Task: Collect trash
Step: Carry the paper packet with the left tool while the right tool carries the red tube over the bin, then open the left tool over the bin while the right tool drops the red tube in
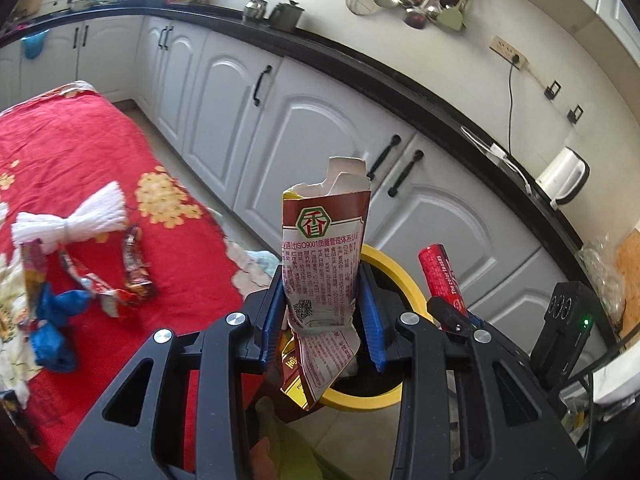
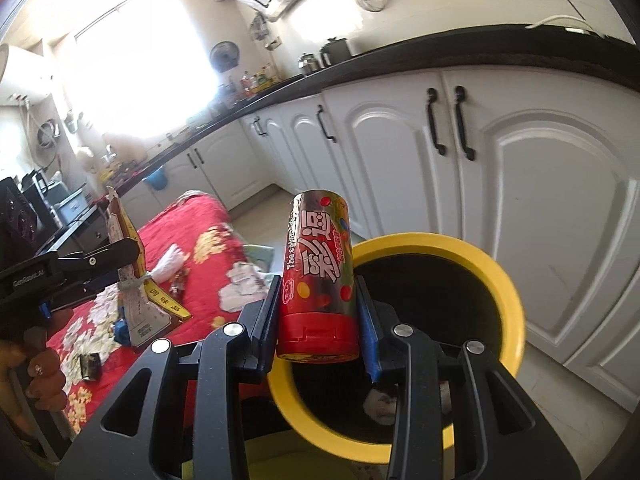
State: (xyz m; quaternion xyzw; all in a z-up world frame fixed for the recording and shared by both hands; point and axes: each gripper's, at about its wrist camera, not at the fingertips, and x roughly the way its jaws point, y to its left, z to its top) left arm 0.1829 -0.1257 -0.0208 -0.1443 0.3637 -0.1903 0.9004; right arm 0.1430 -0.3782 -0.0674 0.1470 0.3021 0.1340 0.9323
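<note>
I am carrying two pieces of trash to the yellow-rimmed round black bin (image 2: pixel 508 280). My left gripper (image 1: pixel 323 316) is clamping a crumpled red-and-white paper sachet (image 1: pixel 322 268); my right gripper (image 2: pixel 318 320) is clamping a red cylindrical plastic candy tube (image 2: pixel 318 276). Both are hanging at the bin's near edge. Next, I judge: centre each over the opening, then release.

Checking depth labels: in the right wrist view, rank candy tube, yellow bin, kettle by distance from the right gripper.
1. Candy tube: clamped in the right gripper.
2. Yellow bin: just beyond and below, to the right.
3. Kettle: far back on the black counter, upper centre.
</note>
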